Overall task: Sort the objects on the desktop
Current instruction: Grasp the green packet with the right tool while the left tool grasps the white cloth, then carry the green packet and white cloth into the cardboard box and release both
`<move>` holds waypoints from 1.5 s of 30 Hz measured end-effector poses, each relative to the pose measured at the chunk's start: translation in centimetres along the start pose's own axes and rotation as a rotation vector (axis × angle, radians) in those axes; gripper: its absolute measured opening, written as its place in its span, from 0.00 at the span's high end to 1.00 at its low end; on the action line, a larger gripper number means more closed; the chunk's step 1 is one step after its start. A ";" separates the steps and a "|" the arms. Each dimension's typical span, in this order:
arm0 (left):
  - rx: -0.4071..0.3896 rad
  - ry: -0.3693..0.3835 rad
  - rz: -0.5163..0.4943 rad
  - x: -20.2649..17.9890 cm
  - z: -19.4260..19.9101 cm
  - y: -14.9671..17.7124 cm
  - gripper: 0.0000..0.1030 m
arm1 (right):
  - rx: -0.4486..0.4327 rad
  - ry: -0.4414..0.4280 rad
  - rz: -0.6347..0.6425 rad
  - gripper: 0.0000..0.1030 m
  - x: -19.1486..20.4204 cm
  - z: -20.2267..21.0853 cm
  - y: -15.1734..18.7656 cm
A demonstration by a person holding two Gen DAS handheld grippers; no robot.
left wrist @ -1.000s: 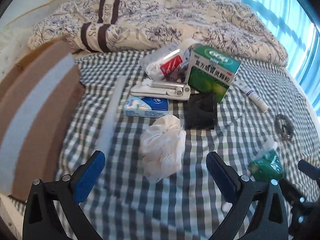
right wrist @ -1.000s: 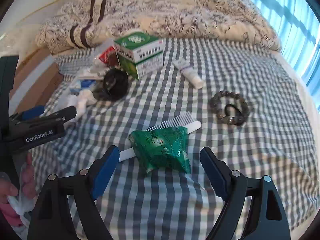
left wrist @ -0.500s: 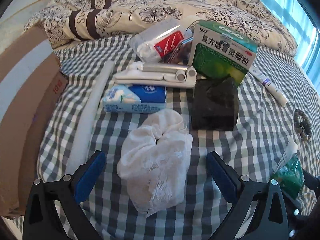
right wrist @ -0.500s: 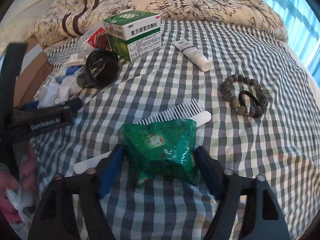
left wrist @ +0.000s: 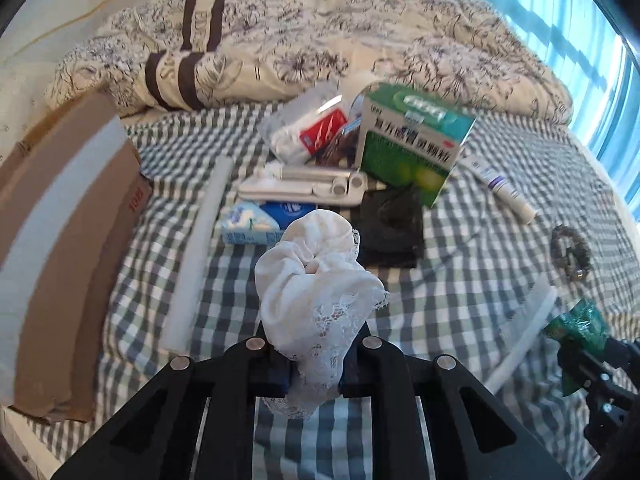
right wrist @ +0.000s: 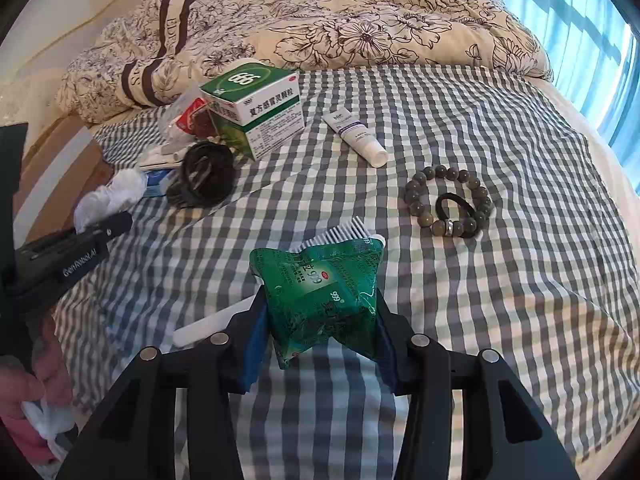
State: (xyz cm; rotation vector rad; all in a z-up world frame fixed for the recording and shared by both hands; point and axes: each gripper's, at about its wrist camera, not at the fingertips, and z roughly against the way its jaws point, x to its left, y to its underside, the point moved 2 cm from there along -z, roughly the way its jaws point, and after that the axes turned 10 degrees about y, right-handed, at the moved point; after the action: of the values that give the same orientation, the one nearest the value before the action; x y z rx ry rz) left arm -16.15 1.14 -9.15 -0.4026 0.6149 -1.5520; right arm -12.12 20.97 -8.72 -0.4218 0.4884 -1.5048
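The left gripper (left wrist: 314, 364) is clamped on the white lace cloth (left wrist: 320, 280); the right gripper (right wrist: 320, 344) pinches the green packet (right wrist: 320, 292), above the comb (right wrist: 344, 236).

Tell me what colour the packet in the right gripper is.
Green packet, with white print; the right wrist view shows it best.

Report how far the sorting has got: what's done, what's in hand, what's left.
Done: nothing clearly sorted; a loose heap around the green medicine box may be a group, but I cannot tell.
In hand: the left gripper is clamped on the white lace cloth; the right gripper is clamped on the green sachet.
Left: the white comb, cream tube and bead bracelet lie scattered on the checked sheet.
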 end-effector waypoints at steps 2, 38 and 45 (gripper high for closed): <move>-0.013 -0.002 -0.009 -0.2 1.1 -0.1 0.85 | -0.010 -0.002 0.002 0.56 0.1 1.0 0.1; -0.178 -0.156 0.095 13.9 22.1 -0.6 0.85 | -0.189 -0.249 0.246 0.56 19.4 17.3 -3.1; -0.162 -0.211 0.153 19.9 21.5 -0.8 0.85 | -0.184 -0.343 0.319 0.56 26.9 16.3 -5.5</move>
State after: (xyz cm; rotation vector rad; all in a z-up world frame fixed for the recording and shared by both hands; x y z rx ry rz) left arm -5.64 -21.59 6.13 -0.6192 0.5946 -1.2983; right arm -7.64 -6.64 6.72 -0.6977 0.4007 -1.0569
